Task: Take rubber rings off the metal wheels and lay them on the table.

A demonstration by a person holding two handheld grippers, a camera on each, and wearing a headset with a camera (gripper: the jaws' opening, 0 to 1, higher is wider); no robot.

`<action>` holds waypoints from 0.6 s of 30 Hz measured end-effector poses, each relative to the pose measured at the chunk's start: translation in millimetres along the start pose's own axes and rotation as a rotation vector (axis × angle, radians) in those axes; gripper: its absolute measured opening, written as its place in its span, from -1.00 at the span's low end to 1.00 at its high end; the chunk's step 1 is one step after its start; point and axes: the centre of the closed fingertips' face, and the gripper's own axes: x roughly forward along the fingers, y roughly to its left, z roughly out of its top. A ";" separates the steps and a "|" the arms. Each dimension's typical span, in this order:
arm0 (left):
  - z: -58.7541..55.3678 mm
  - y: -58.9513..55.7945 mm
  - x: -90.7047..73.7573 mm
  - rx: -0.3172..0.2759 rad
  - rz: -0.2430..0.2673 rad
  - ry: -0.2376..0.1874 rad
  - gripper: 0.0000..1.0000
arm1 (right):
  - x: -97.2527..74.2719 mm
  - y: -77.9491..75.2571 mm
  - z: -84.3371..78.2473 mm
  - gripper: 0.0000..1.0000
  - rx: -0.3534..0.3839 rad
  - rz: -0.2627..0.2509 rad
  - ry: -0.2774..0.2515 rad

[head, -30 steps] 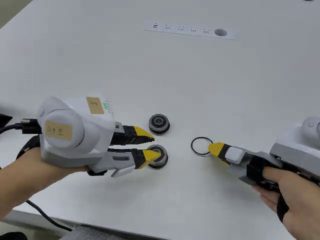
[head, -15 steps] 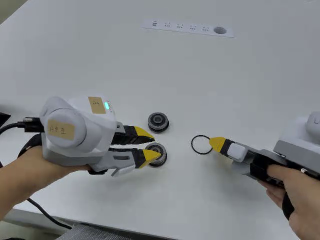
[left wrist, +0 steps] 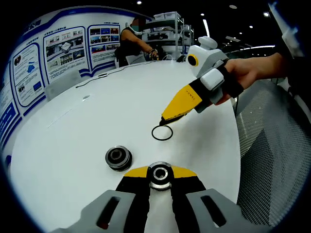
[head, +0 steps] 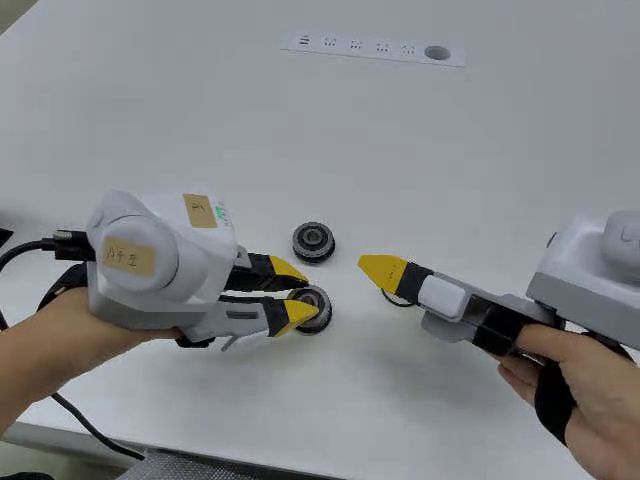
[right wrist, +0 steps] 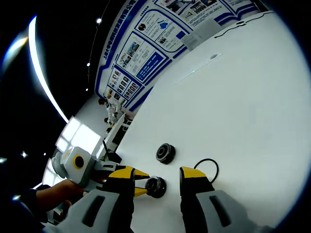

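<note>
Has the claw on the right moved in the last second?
Yes. The right claw has moved left across the loose rubber ring, toward the wheel in the left claw.

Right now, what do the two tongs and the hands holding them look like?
Left tongs: rounded white-grey housing, two tan handwritten labels, a small green light, black jaws tipped yellow, black cable trailing behind. Right tongs: white and grey housing, black middle section, yellow-tipped jaws. Left hand and right hand each wear a black strap.

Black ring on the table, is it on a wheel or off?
Off. The rubber ring lies flat on the table, its loop empty, apart from the wheel in the left gripper and the other wheel.
</note>
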 end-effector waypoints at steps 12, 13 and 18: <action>-5.1 -0.9 2.6 -0.008 -0.011 0.015 -0.69 | 6.0 6.3 -20.7 -0.12 -0.003 0.058 0.063; -5.3 -0.9 3.1 -0.011 -0.011 0.014 -0.69 | 6.5 7.5 -22.1 -0.11 0.001 0.065 0.068; -5.6 0.2 4.7 -0.020 -0.015 0.012 -0.71 | 11.6 12.3 -29.6 -0.07 0.000 0.093 0.091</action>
